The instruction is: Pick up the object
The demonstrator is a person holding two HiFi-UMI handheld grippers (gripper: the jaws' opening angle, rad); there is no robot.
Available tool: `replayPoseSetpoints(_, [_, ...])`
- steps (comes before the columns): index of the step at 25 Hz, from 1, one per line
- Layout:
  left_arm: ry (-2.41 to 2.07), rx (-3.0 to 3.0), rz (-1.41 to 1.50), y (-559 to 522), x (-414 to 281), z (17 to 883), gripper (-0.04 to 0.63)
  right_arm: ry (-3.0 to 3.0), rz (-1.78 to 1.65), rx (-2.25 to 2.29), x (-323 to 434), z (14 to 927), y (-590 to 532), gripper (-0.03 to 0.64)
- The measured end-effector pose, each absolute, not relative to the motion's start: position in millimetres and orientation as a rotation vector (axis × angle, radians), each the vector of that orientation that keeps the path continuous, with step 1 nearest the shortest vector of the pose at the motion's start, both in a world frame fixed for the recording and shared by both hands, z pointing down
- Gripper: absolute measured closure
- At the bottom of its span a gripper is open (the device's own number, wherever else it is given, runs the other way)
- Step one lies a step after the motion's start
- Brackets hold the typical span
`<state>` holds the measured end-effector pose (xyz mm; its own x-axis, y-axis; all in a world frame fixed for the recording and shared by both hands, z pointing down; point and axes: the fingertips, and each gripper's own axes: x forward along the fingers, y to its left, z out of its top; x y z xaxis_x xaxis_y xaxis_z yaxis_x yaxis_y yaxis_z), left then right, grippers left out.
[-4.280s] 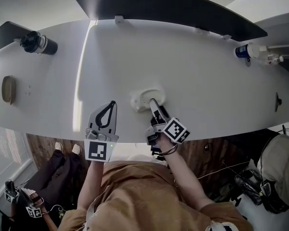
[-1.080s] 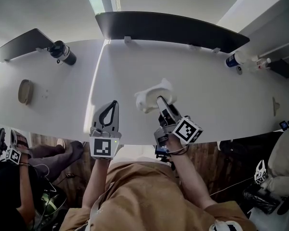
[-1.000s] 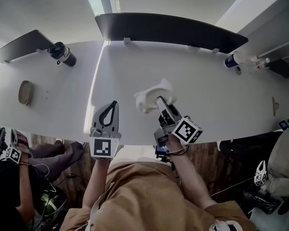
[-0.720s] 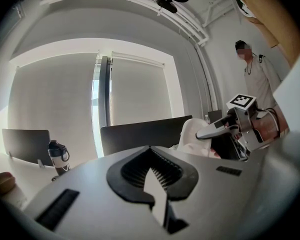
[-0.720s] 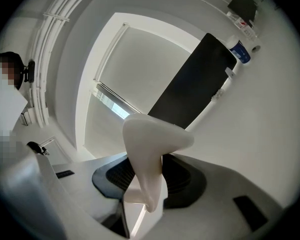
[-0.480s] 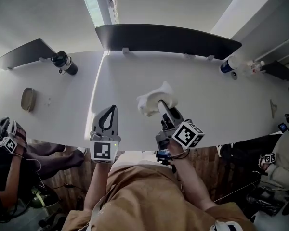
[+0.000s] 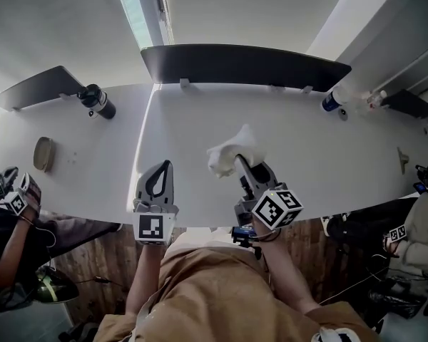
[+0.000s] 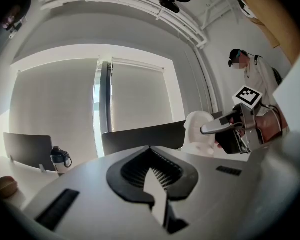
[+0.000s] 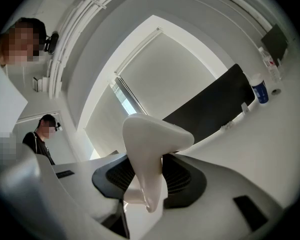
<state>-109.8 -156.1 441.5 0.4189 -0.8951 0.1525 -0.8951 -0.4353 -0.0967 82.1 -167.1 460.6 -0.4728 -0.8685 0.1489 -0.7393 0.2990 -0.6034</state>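
Presently we find the right gripper (image 7: pixel 244 164) clamped on the white object (image 7: pixel 230 150). In the right gripper view its two jaws press on the object's narrow lower part from either side. The broad, rounded upper part stands above and ahead of the fingertips. Whether the object's underside clears the table (image 7: pixel 328 155) we cannot tell. The left gripper (image 7: pixel 167 167) sits to the left of the right one and apart from it. Its jaws are together at the tips with nothing between them, and it touches neither the object nor the other tool. Beyond both grippers, at the table's far edge, a dark monitor (image 7: pixel 242 66) stands upright. Far off to the left gripper's left we note a dark bottle (image 7: pixel 98 102) and, nearer to it, a small brown oval item (image 7: pixel 43 153). Well off to the right gripper's right, by the far edge, stands a blue and white bottle (image 7: pixel 330 102).
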Motion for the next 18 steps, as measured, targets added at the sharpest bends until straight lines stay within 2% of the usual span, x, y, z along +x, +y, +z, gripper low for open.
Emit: replayPoseSetpoints(18, [1.664, -2.618, -0.25, -155, -126, 429, 0.589, 2.491, -0.591, -1.566, 63, 423, -161, 0.451])
